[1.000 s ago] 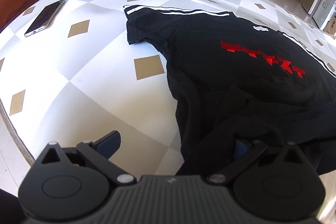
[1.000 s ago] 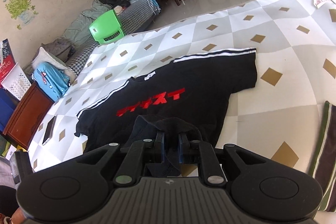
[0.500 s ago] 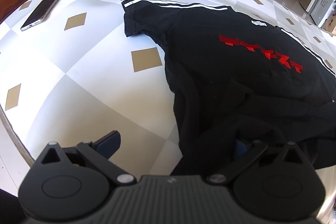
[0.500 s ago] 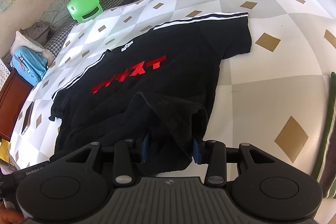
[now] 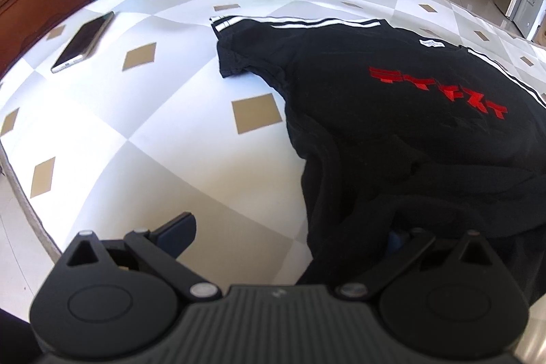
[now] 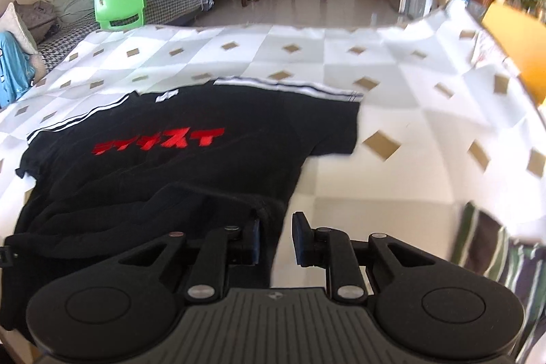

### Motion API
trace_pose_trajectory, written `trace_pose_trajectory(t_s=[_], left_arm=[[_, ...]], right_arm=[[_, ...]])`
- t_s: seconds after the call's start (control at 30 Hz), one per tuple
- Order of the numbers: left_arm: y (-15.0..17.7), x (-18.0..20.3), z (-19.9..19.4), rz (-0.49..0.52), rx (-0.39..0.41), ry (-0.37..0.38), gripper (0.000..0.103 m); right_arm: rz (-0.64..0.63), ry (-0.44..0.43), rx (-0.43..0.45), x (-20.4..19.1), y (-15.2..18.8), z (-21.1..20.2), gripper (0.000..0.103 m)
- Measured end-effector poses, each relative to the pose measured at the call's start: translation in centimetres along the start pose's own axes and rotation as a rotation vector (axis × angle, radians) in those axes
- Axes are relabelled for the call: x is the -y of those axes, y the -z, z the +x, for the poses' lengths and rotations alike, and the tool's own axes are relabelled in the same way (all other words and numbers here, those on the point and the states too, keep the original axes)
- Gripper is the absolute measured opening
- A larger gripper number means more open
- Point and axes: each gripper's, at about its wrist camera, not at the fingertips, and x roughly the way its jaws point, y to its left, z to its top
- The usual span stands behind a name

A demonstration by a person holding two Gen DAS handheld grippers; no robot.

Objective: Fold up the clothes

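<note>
A black T-shirt (image 5: 392,111) with red lettering and white-striped shoulders lies spread on the checked tablecloth (image 5: 143,138), its near hem rumpled. My left gripper (image 5: 288,236) stands wide open at that hem. Its left finger (image 5: 177,232) is over bare cloth, and its right finger is hidden under a fold of the shirt. In the right wrist view the T-shirt (image 6: 177,159) fills the left half. My right gripper (image 6: 278,239) has its jaws closing. The hem's edge reaches into the gap beside the left pad (image 6: 255,241), and the pads do not press on it.
A phone (image 5: 83,41) lies on the table at the far left. The table's edge (image 5: 20,193) runs close on the left. A striped cloth (image 6: 494,248) lies at the right, near an orange board (image 6: 518,39). A green chair (image 6: 121,3) and a sofa stand behind.
The right gripper, shut on a bunch of the hem a second ago, has opened and let it drop, then swung right. The hem now lies beside its left pad. The left gripper kept still.
</note>
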Motion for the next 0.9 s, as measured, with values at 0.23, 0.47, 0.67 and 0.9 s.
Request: trace_pose_trajectory(t_s=[0.23, 0.47, 0.67, 0.9], left_arm=[[-0.3, 0.1, -1.5, 0.026, 0.070, -0.056, 0.103], [-0.2, -0.6, -1.8, -0.010, 0.048, -0.023, 0.103], [1.2, -1.1, -1.6, -0.049, -0.039, 0.055, 0.103], [2.7, -0.1, -1.8, 0.009, -0.068, 0.051, 0.103]], right_arm=[[0.076, -0.024, 0.000, 2.2, -0.3, -1.7, 0.020], [0.192, -0.013, -0.094, 4.3, 1.0, -1.0, 0.021], [0.154, -0.066, -0.211, 3.7, 2.8, -0.4, 0.030], [0.072, -0.072, -0.234, 2.5, 3.7, 0.1, 0.045]])
